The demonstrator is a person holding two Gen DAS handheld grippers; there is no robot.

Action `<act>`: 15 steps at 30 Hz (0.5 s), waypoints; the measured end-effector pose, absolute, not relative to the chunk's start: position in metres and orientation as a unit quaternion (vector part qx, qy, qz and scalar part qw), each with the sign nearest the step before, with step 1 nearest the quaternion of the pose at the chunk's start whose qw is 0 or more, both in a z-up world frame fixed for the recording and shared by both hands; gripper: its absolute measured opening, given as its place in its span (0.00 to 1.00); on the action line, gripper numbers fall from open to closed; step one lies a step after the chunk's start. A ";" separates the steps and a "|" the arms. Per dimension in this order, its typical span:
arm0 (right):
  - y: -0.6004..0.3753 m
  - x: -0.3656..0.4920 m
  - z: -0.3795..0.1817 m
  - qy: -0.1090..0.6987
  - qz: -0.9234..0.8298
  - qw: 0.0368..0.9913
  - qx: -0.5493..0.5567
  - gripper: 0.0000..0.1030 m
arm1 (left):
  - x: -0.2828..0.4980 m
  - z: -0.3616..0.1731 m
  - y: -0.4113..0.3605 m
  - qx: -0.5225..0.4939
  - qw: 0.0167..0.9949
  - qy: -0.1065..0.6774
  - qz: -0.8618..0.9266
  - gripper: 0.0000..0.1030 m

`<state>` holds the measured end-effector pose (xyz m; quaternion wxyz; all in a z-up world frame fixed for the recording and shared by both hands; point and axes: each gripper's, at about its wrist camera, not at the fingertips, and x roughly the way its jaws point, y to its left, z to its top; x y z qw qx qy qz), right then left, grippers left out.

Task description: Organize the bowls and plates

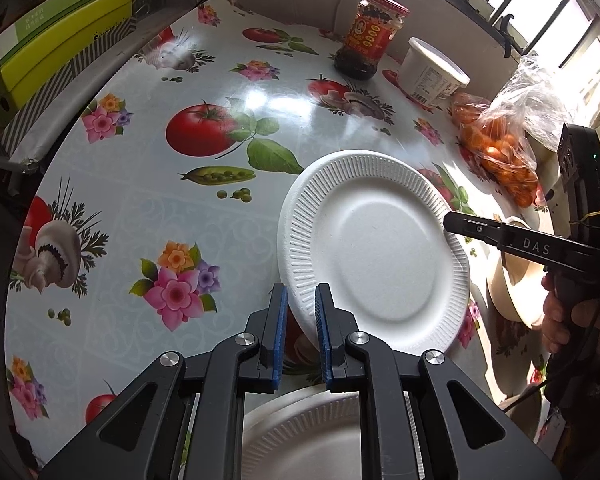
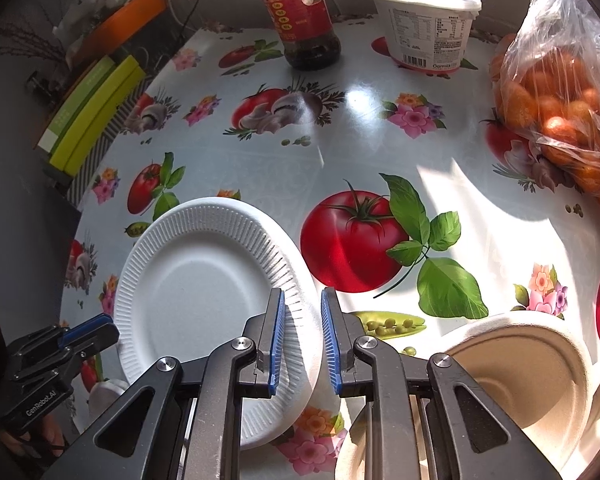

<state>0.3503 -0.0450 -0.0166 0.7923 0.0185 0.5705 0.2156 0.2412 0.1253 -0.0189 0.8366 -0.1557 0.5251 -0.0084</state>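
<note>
A white ribbed paper plate [image 1: 372, 248] [image 2: 196, 280] hangs tilted above the patterned table, gripped at two opposite edges. My left gripper [image 1: 301, 300] [image 2: 100, 328] is shut on its near-left rim. My right gripper [image 2: 303, 300] is shut on the opposite rim and shows in the left wrist view as a black finger [image 1: 472, 226] biting that edge. Below the left gripper a second white plate [image 1: 300, 436] lies on the table. A beige bowl [image 2: 520, 364] [image 1: 512, 280] sits beside the right gripper, with another pale rim partly hidden under it.
At the table's back stand a chili sauce jar [image 1: 366, 36] [image 2: 300, 12] and a white lidded tub [image 1: 432, 72] [image 2: 424, 20]. A plastic bag of orange fruit [image 1: 500, 148] [image 2: 560, 112] lies on the right. Green boxes [image 1: 60, 48] [image 2: 92, 112] flank the left edge.
</note>
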 end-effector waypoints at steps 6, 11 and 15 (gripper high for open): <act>-0.048 0.346 -0.005 0.561 0.218 0.798 0.026 0.18 | 0.237 -0.013 0.126 -0.156 0.841 0.518 -0.010 0.14; -0.050 0.340 0.004 0.554 0.220 0.802 0.029 0.18 | 0.232 -0.006 0.125 -0.156 0.845 0.511 -0.011 0.14; -0.052 0.333 0.009 0.551 0.223 0.804 0.030 0.18 | 0.227 -0.001 0.125 -0.156 0.849 0.505 -0.012 0.14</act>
